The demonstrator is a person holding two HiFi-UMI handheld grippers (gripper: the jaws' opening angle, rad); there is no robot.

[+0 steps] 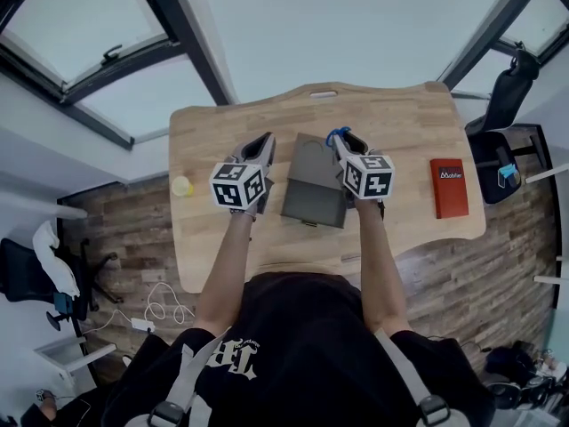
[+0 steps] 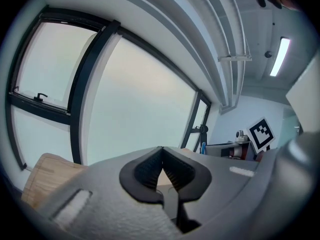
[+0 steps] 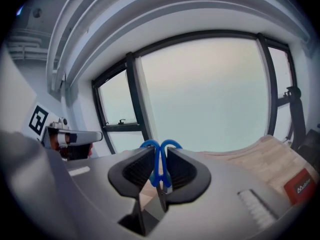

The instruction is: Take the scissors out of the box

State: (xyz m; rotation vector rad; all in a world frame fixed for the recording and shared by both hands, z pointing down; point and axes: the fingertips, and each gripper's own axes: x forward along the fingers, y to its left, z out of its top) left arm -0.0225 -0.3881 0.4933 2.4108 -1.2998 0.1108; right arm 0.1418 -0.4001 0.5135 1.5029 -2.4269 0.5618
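In the head view a dark grey box [image 1: 313, 189] lies in the middle of the wooden table [image 1: 400, 132]. Both grippers are held up above it. My right gripper [image 1: 342, 138] hangs over the box's right side and is shut on the scissors [image 1: 335, 135], whose blue handle loops stick out past the tips. The right gripper view shows the scissors [image 3: 159, 170] upright between the pads of the right gripper [image 3: 160, 159], blades pointing back into the jaws. My left gripper [image 1: 264, 140] is over the box's left side. In its own view the left gripper [image 2: 161, 156] is shut with nothing in it.
A red book [image 1: 449, 188] lies near the table's right edge and shows again as the red book [image 3: 300, 186] in the right gripper view. A small yellow round object [image 1: 182, 186] sits at the table's left edge. A black office chair [image 1: 502, 140] stands beyond the right end.
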